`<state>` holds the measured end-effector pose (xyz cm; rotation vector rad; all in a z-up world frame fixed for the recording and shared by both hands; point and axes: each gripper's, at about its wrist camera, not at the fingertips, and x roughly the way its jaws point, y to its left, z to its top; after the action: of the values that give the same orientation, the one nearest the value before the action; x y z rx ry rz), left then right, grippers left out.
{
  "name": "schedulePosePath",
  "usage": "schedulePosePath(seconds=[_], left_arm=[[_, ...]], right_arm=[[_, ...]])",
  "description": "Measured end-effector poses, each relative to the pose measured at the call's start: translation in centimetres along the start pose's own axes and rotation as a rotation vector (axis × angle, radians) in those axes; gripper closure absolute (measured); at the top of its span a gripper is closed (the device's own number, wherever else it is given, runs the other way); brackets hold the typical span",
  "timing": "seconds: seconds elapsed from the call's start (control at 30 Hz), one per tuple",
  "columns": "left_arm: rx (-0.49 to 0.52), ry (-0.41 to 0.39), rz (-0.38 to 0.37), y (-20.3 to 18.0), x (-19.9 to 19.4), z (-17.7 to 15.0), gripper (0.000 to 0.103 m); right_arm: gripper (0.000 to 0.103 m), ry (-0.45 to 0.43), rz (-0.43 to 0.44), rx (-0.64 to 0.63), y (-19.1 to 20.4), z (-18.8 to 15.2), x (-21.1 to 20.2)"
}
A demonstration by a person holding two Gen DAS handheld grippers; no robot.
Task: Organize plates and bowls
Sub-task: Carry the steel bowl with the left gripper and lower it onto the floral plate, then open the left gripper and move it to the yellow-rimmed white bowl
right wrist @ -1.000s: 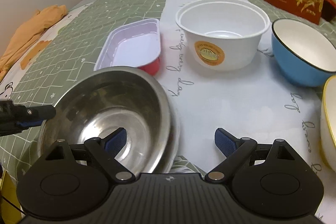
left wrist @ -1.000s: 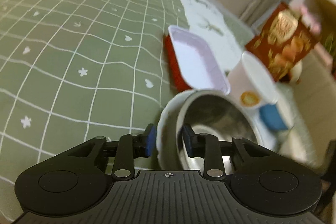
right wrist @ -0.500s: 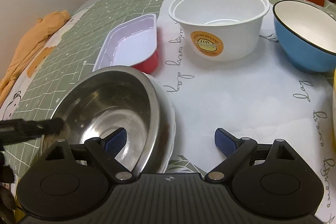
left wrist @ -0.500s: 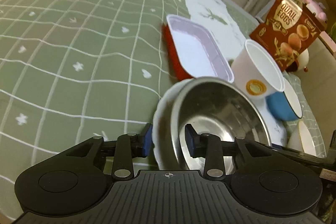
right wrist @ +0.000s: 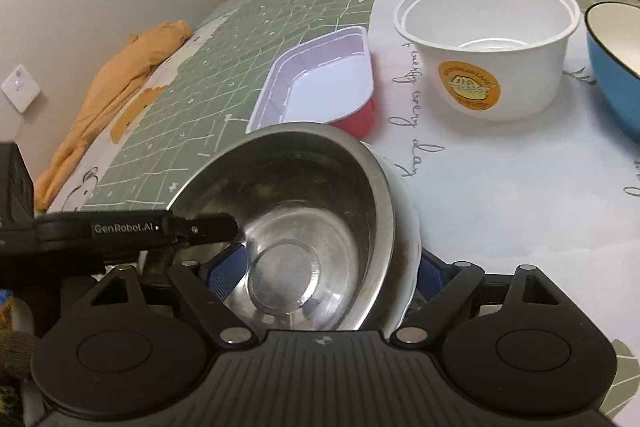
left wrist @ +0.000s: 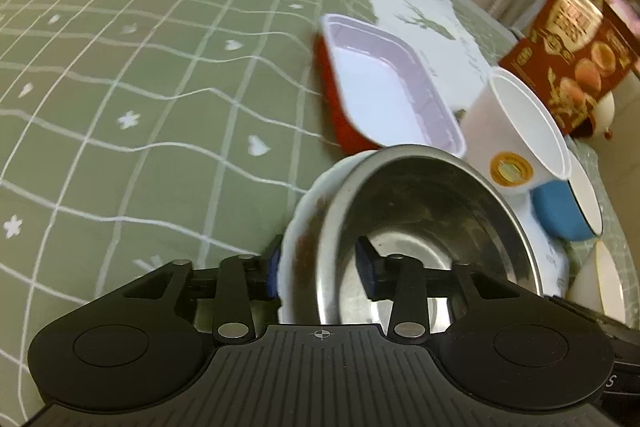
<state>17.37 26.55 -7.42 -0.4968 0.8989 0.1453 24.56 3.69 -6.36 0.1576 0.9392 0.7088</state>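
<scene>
Tilting toward three o'clock, the steel bowl (left wrist: 424, 227) sits in a white plate (left wrist: 298, 227); my left gripper (left wrist: 320, 267) points downward, jaws opening astride both rims; my right gripper (right wrist: 320, 267) closing, not gripping.

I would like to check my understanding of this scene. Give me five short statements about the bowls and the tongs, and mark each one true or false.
1. The steel bowl sits inside a white dish. True.
2. The left tongs straddle the near rims of both, and their jaws are opening. True.
3. The white paper bowl holds soup. False: it is empty.
4. The blue bowl is stacked inside the paper bowl. False: it stands beside it on the table.
5. The red tray with the pale lining lies behind the steel bowl. True.
</scene>
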Motion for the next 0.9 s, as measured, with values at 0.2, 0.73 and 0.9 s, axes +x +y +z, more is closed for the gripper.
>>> schedulePosePath(seconds=[0.2,0.73,0.9], left_arm=[[0.061,0.017,-0.056,-3.2,2.3,0.2,0.056],[0.126,-0.007,-0.015,-5.0,2.9,-0.2,0.067],[0.083,-0.014,-0.042,-4.4,3.0,0.0,0.066]], right_arm=[[0.016,-0.072,-0.038,0.023,-2.3,0.3,-2.2],[0.015,-0.075,-0.134,0.033,-3.4,-0.3,-2.2],[0.015,-0.07,-0.144,0.003,-3.1,-0.7,-2.3]])
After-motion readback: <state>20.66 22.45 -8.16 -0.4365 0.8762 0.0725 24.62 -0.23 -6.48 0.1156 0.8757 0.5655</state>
